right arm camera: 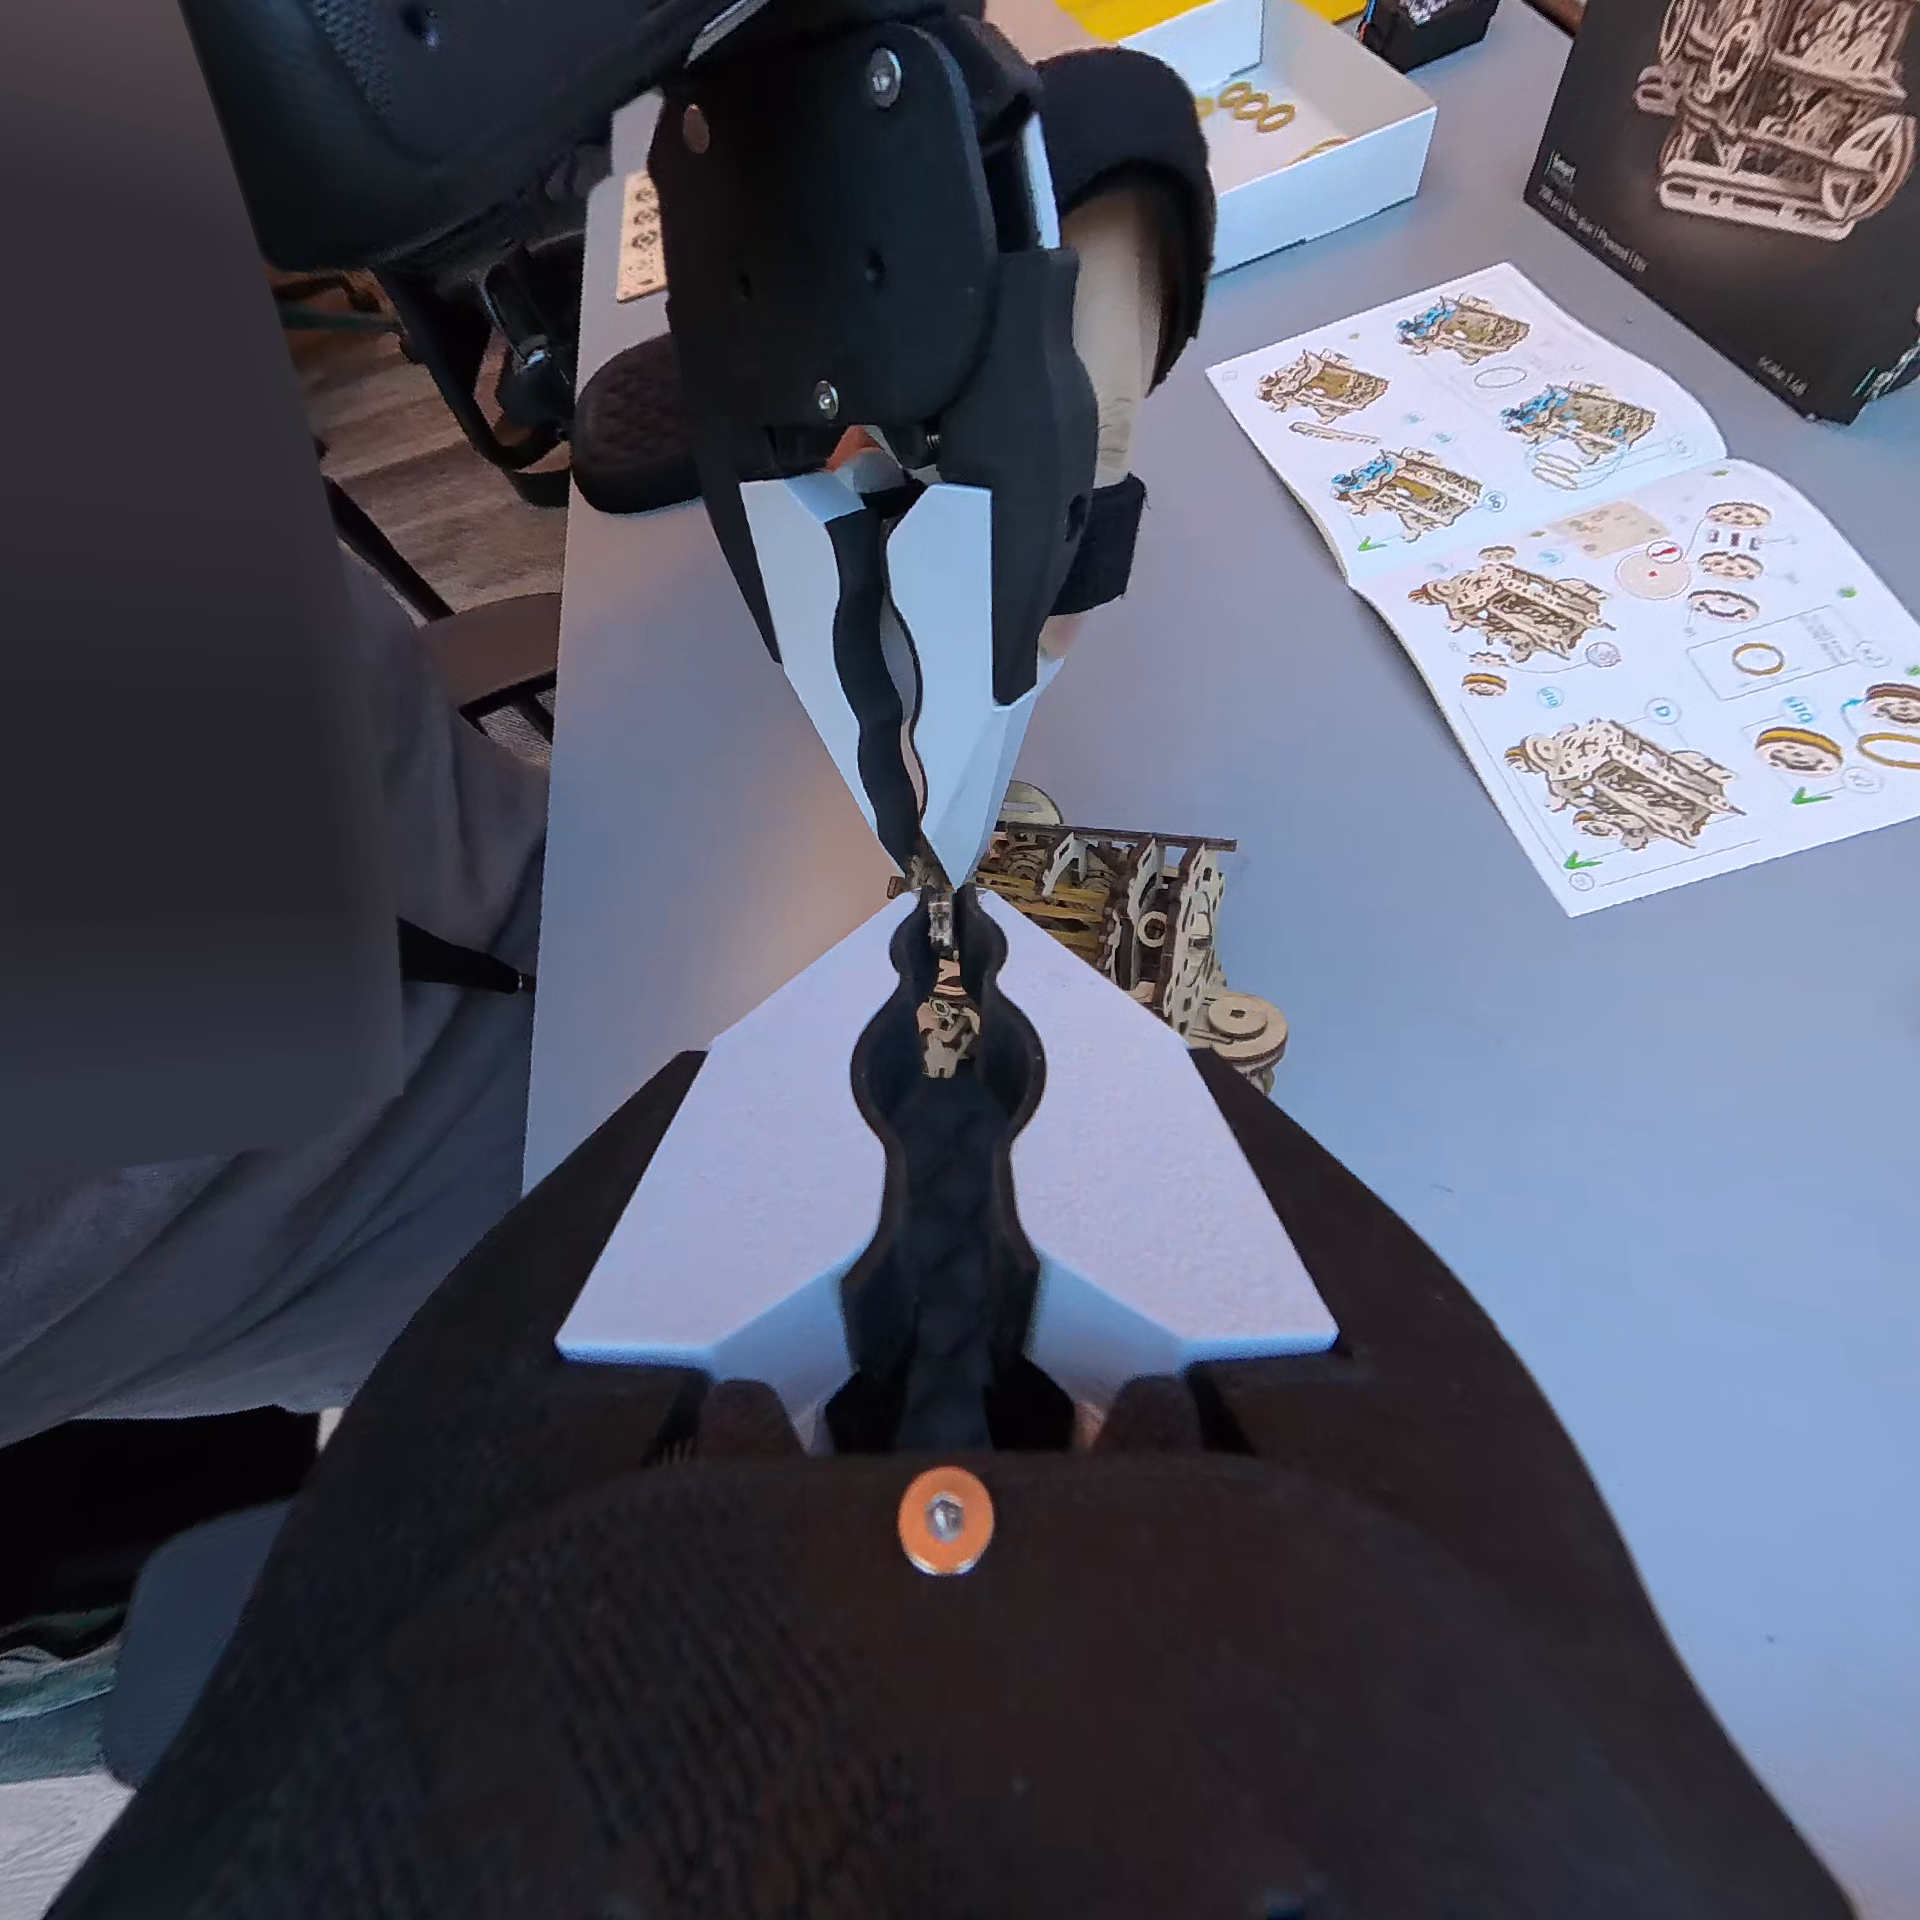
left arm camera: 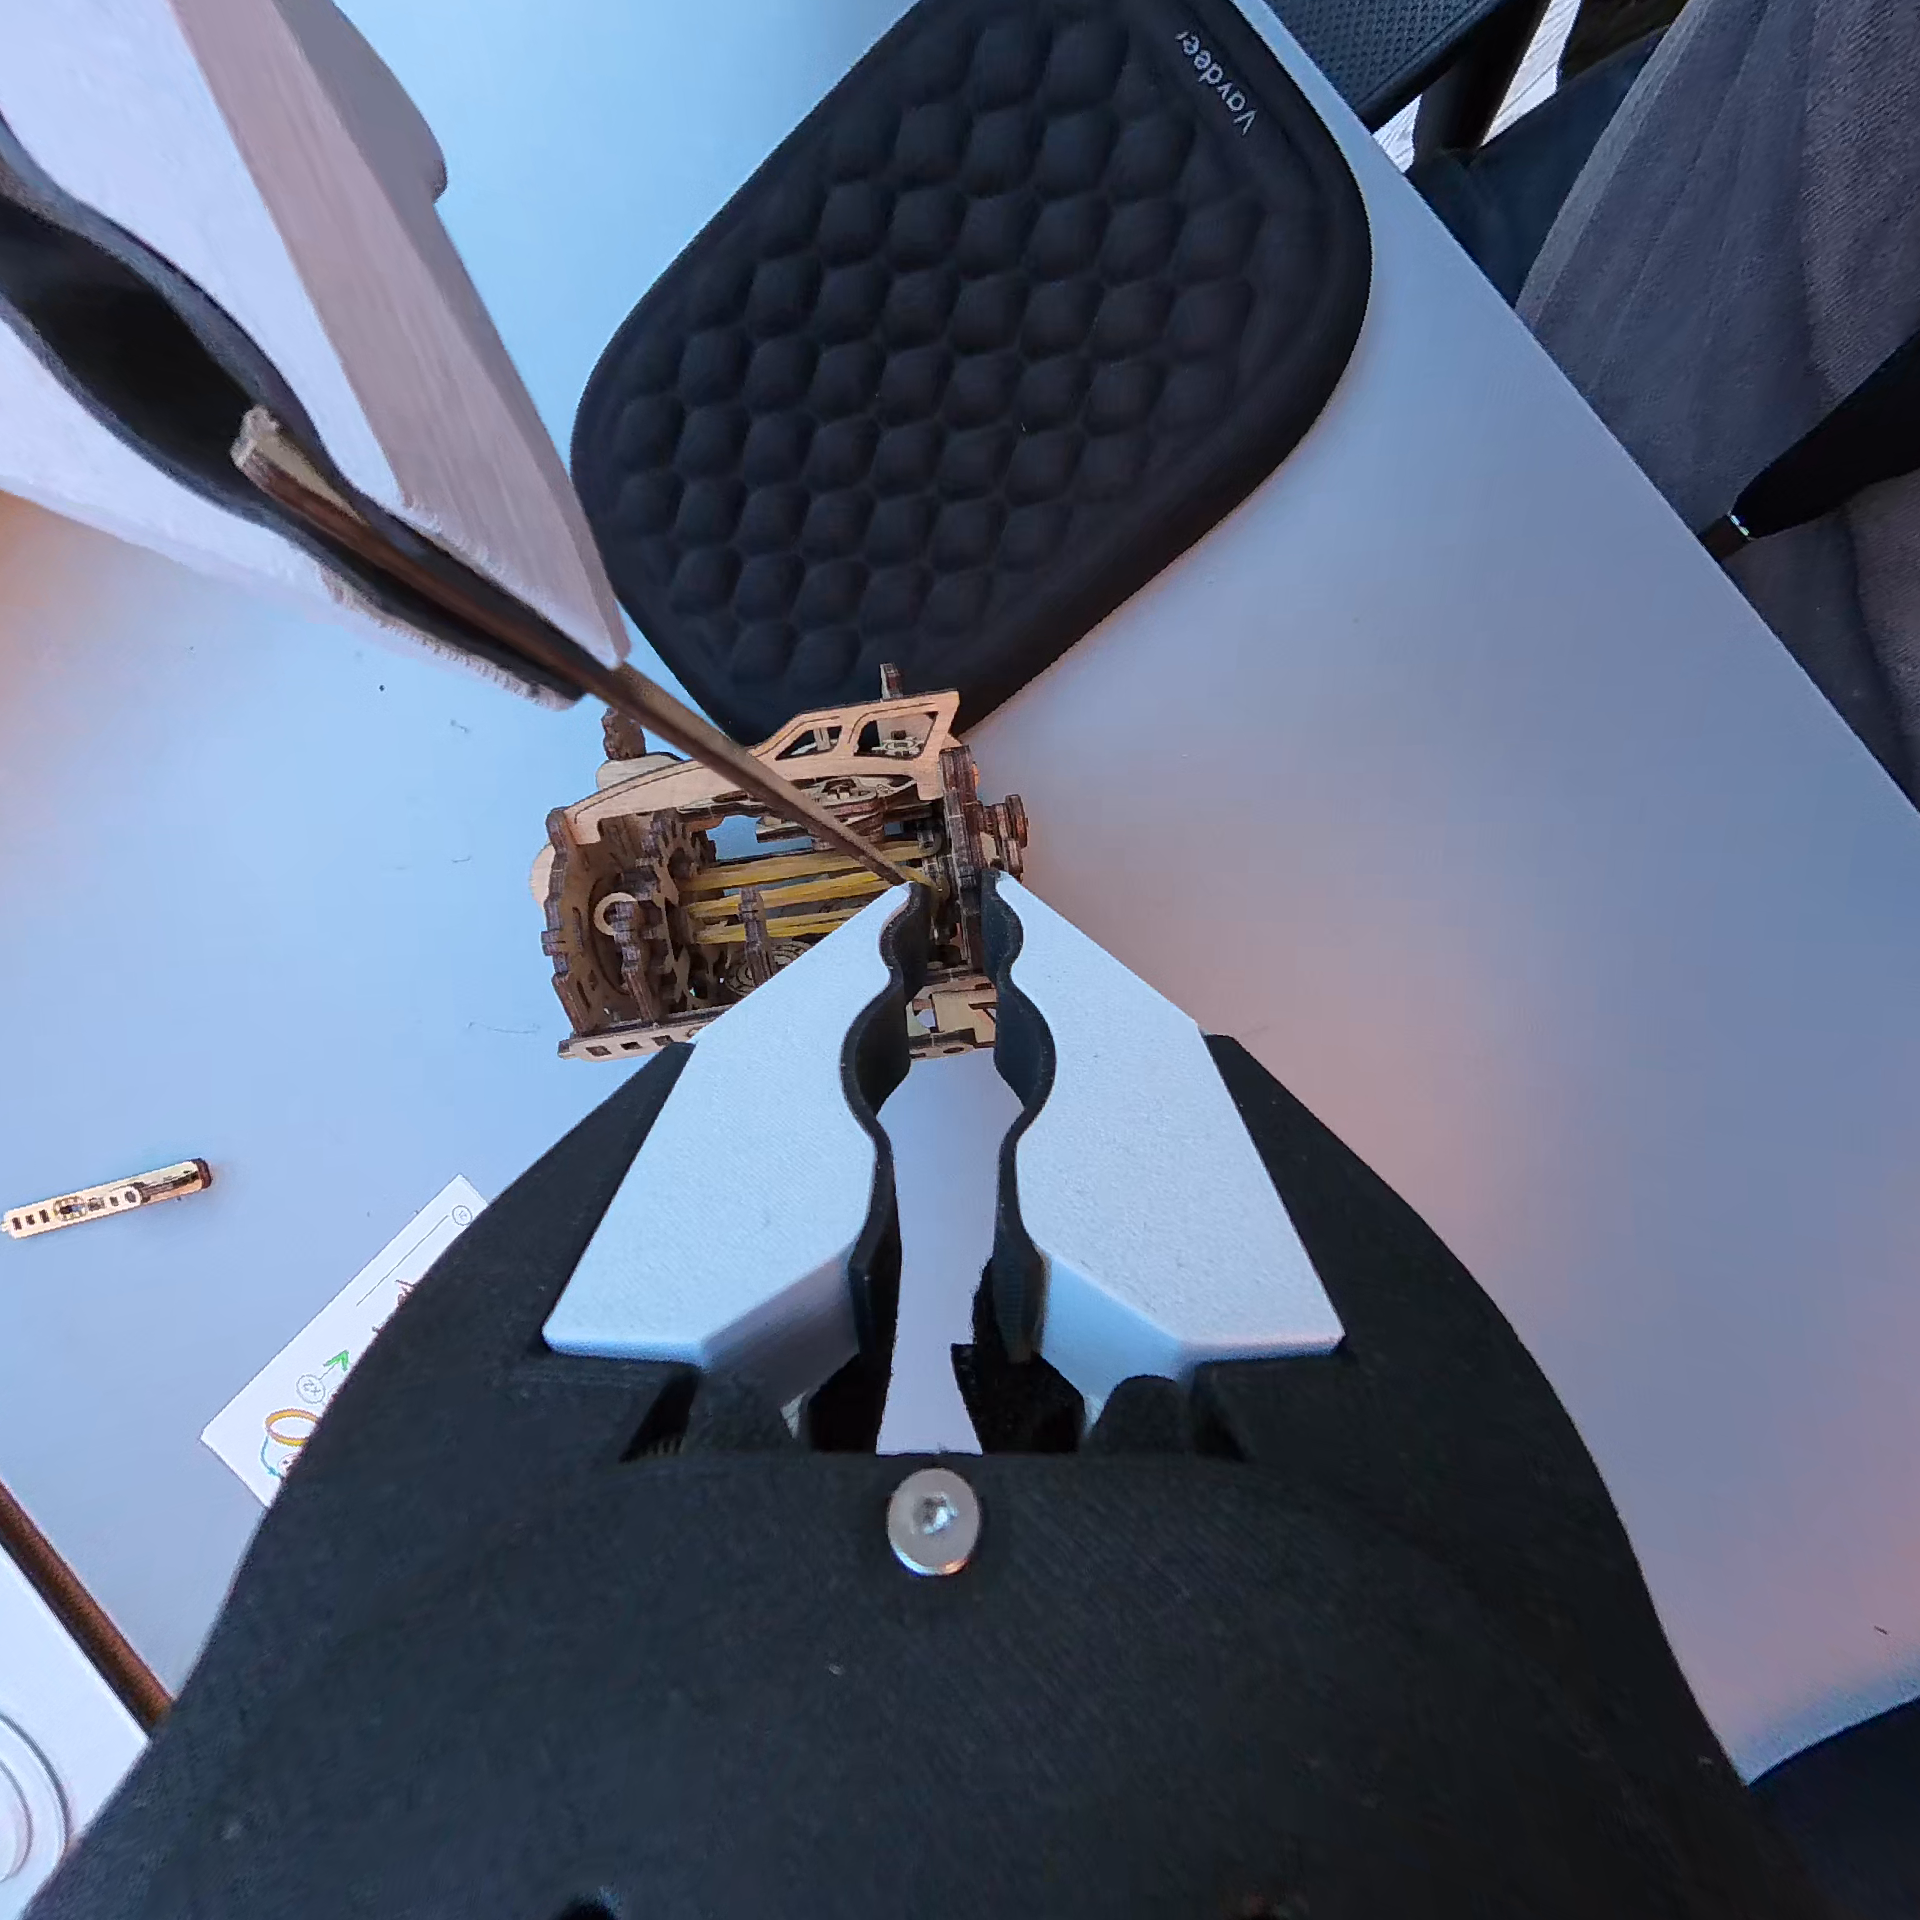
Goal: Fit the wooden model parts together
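The wooden model (left arm camera: pixel 644 914), a small frame with gears and yellow rubber bands, stands on the grey table; it also shows in the right wrist view (right arm camera: pixel 1132 904). My left gripper (left arm camera: pixel 951 894) is shut on the model's near end wall and comes down from above in the right wrist view (right arm camera: pixel 935 873). My right gripper (right arm camera: pixel 948 909) is shut on a thin wooden strip (right arm camera: pixel 940 925), seen end-on. In the left wrist view the right gripper (left arm camera: pixel 592 665) reaches in from the upper left, and the strip (left arm camera: pixel 727 758) slants down, its tip inside the model beside the left fingertips.
A black quilted pad (left arm camera: pixel 966 343) lies behind the model. A loose wooden strip (left arm camera: pixel 104 1205) and an instruction sheet (left arm camera: pixel 343 1351) lie left. An open instruction booklet (right arm camera: pixel 1558 582), a white tray (right arm camera: pixel 1309 125) with rubber bands and the kit box (right arm camera: pixel 1745 156) are right. The table edge (right arm camera: pixel 561 831) is close. My hands' fingertips stand some 7 cm from each other.
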The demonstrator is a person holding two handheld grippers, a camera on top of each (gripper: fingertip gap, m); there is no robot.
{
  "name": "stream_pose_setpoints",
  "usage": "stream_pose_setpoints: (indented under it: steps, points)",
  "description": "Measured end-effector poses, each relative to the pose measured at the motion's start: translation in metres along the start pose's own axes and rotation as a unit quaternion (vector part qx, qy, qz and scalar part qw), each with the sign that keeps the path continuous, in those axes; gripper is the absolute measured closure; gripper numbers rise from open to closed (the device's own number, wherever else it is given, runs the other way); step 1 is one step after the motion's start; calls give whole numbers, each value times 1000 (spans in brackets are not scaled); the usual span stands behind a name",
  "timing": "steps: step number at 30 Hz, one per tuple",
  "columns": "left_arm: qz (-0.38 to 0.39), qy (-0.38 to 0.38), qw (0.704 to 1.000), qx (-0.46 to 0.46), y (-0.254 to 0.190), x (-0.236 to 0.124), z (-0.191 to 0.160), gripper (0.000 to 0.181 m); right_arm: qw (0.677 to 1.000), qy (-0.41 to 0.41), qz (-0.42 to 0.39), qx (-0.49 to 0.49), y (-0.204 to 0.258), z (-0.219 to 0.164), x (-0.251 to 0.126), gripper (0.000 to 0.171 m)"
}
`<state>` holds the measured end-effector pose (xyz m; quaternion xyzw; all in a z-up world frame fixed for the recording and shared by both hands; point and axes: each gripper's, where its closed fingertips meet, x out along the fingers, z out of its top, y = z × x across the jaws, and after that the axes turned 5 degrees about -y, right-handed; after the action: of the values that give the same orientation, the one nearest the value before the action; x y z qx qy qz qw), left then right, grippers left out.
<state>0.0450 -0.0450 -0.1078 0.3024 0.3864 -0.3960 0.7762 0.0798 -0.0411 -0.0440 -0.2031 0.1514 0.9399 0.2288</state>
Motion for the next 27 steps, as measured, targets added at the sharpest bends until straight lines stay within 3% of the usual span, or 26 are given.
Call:
stream_pose_setpoints:
  steps: [10,27]
  points:
    - [-1,1,1000,3,-1,0,0,174,998,5,38,59,-6,-2,1,170]
    - [1,-8,1000,-10,-1,0,-1,174,1000,19,-14,-3,10,1,3,170]
